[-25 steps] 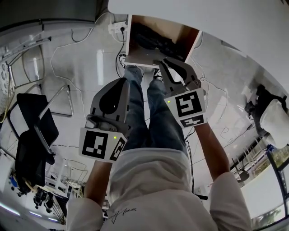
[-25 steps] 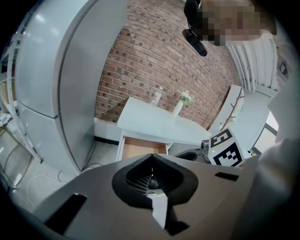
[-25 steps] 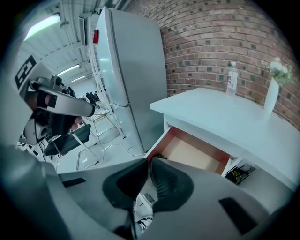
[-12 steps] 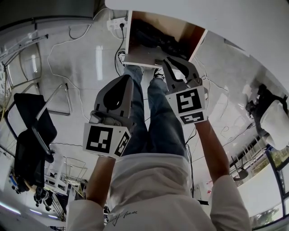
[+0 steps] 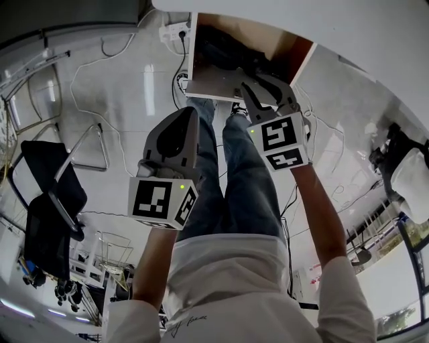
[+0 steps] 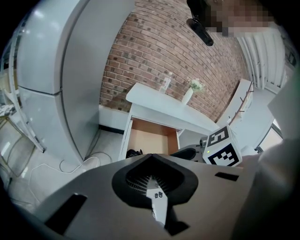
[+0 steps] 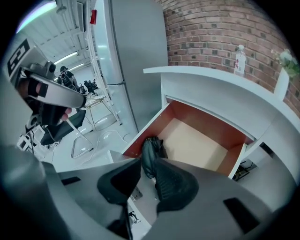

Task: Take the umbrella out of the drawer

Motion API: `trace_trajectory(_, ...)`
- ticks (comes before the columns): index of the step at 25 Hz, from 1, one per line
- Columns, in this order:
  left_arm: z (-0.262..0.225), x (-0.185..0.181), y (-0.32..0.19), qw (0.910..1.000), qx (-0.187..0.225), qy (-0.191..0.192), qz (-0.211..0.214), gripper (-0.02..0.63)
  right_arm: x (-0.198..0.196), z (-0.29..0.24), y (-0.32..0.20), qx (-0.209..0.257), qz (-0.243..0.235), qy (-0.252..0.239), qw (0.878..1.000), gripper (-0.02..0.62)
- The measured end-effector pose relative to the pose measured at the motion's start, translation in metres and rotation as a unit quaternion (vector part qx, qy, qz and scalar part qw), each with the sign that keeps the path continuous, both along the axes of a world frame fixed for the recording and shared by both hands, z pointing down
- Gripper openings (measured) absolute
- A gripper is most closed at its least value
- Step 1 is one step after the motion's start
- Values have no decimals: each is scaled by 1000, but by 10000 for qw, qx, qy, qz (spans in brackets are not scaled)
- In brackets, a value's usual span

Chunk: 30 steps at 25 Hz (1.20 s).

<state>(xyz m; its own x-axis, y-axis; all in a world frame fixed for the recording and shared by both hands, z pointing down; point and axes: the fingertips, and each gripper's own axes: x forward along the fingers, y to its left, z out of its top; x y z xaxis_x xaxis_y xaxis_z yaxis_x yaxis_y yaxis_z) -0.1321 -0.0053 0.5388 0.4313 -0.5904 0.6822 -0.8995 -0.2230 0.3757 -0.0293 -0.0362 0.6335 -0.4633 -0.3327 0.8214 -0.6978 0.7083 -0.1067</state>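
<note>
The person stands facing a white counter (image 5: 301,20) whose drawer (image 5: 298,57) is pulled out, with a gripper in each hand held out over their jeans (image 5: 234,174).

The umbrella (image 7: 151,152), black and folded, lies inside the drawer (image 7: 197,140), in the front corner on the left side of the right gripper view. The rest of the tan drawer floor is bare. In the head view it is a dark mass (image 5: 228,57) in the drawer.

The right gripper (image 5: 265,86) points down at the front edge of the drawer. Its 2 jaws are opening, and a narrow gap shows between the black pads (image 7: 176,185). The umbrella appears through that gap, but the pads do not press on it. Whether it is already between the tips I cannot tell.

The left gripper (image 5: 190,115) is held beside the right one and nearer the person, apart from the drawer. Its jaws (image 6: 151,157) are together at the tips, with nothing between them.

On the counter (image 6: 164,105) stand 1 bottle (image 6: 166,84) and 1 vase of flowers (image 6: 190,93), against a brick wall (image 6: 154,47). A grey refrigerator (image 7: 136,61) stands beside the counter. A black chair (image 5: 50,194) and a power strip (image 5: 175,30) with cables are on the floor.
</note>
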Motion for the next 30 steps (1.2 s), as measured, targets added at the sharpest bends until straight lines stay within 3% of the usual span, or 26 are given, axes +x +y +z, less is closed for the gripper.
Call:
trace_trajectory(5, 9, 2, -2, 10000, -36, 52, -7, 17, 9, 26, -6, -44, -104, 270, 9996, 127)
trace_trajectory(16, 21, 7, -4, 9997, -135, 211, -52, 17, 10, 79, -8, -313, -498, 763, 9953, 224)
trace_trajectory(30, 29, -9, -10, 9994, -204, 227, -181, 17, 12, 123, -15, -457, -1151, 1639, 9787, 272)
